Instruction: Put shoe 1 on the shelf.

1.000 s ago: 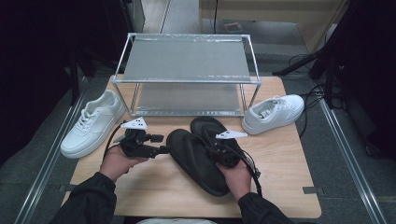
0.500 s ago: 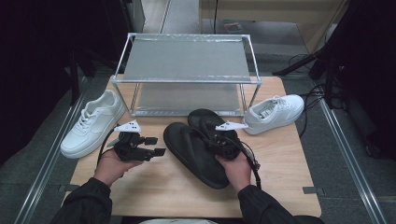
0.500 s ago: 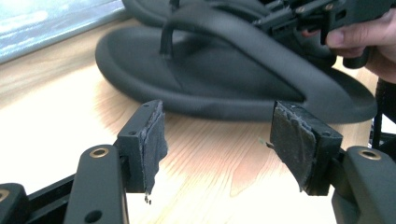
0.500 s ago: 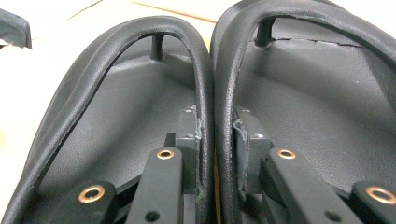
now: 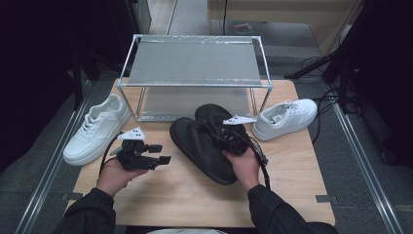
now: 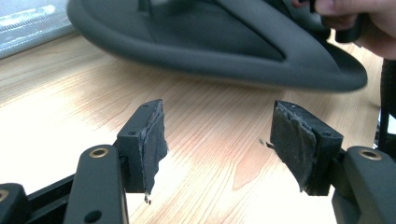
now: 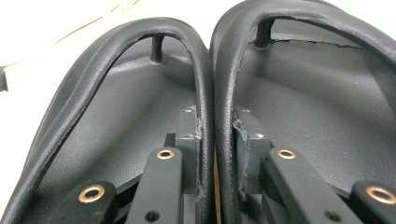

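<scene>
Black sandals [image 5: 207,141] lie before the rack [image 5: 195,73], adjoining straps [image 7: 212,93] clenched in the right claw [image 7: 215,154]; left claw [image 6: 217,140] released beside them.

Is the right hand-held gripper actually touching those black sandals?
Touching. The right gripper view shows the right hand-held gripper pinching both sandals' straps together between its pads.

1. Your left gripper [image 5: 157,154] has bare table [image 5: 185,195] ahead, up to the sandals [image 5: 204,141].
2. The rack [image 5: 195,63] blocks the table's back.
3. A left sneaker [image 5: 97,127] and a right sneaker [image 5: 285,117] flank it, crowding both edges.
</scene>
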Tool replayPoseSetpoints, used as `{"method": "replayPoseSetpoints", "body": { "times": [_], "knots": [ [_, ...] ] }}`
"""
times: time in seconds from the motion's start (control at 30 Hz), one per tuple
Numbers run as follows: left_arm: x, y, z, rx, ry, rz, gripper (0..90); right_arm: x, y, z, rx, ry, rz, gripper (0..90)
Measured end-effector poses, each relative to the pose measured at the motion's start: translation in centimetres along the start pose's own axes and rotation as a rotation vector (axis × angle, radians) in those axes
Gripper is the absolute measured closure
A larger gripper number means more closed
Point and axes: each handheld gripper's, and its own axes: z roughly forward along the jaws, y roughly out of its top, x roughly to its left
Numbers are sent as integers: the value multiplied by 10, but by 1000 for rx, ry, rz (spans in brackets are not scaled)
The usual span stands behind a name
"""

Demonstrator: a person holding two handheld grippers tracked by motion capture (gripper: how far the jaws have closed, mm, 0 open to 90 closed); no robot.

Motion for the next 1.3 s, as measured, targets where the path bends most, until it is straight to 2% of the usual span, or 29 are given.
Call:
{"method": "replayPoseSetpoints", "body": {
  "times": [0.3,0.43,0.47,0.57,0.63,0.73,0.9,1.07,1.2,1.3],
  "knots": [
    [-1,0,1,5,0,7,355,-12,21,22,0,-33,14,759],
    [0,0,1,5,-4,5,354,-15,34,38,-8,-60,2,760],
    [0,0,1,5,-6,4,354,-16,39,47,-9,-73,13,759],
    [0,0,0,1,-7,5,354,-16,46,59,-7,-85,34,759],
    [0,0,0,0,-10,4,354,-17,48,62,-5,-86,35,759],
    [0,0,0,-1,-15,7,355,-19,56,76,-1,-127,43,758],
    [-1,0,1,-2,-18,6,354,-21,59,85,-14,-153,66,757],
    [-1,0,0,-4,-23,9,354,-19,53,101,-13,-208,71,747],
    [-2,0,1,-2,-24,10,354,-21,53,104,-25,-196,97,722],
    [-2,1,1,-3,-24,9,354,-20,54,104,-19,-203,81,684]
  ]
}}
